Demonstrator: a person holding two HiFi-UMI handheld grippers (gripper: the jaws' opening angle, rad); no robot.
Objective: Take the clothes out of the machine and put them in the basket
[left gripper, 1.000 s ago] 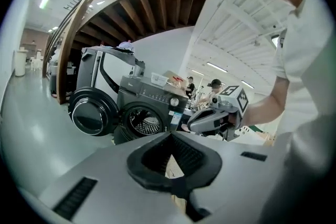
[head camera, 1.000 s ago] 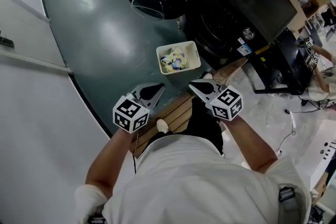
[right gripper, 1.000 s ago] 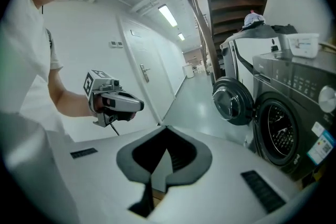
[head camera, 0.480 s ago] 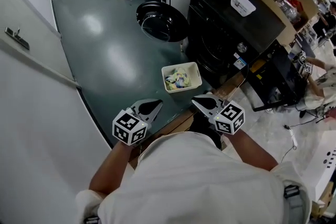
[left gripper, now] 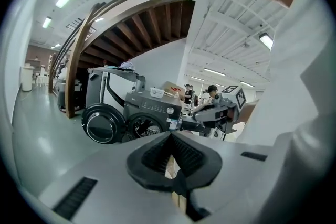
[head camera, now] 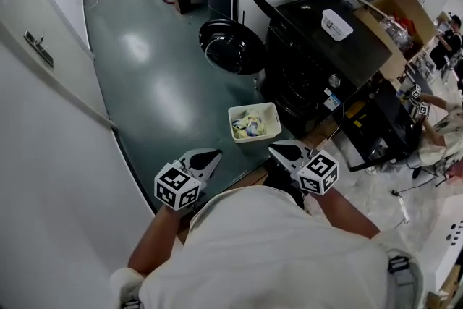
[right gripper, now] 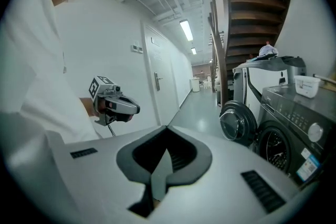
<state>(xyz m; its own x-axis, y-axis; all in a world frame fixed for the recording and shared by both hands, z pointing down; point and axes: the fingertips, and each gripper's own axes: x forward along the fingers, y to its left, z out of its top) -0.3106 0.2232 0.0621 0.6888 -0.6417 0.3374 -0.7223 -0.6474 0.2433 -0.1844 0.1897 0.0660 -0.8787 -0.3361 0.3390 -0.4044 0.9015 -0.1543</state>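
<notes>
Seen from the head view, the left gripper (head camera: 211, 155) is held at about 7 o'clock from the basket (head camera: 252, 107). Its own view shows the two ribbed pads pressed together with nothing between them. It is clenched and empty, and it touches nothing.

The basket sits on the green floor at 12 o'clock from the person, between and beyond the two grippers. It already holds a heap of pale clothes (head camera: 250, 127).

The right gripper (head camera: 276, 148) is at about 5 o'clock from the basket, level with the left one and well apart from it. In its own view the jaws meet at the tips around an empty hollow, so it too is clenched on nothing.

The machine (head camera: 318, 54) stands at about 1 o'clock from the basket. Its round door (head camera: 231, 47) is swung wide open at 11 o'clock from the basket.

The person stands back from both basket and machine, so no grab or drop is in hand. This looks like a pause between loads, or the end of the job. The drum shows only as a dark ring in the gripper views, and whether any clothes remain inside cannot be told.

If some do, the next move calls for stepping toward 1 o'clock and opening a gripper. It would then have to reach low into the drum mouth while clearing the open door.
</notes>
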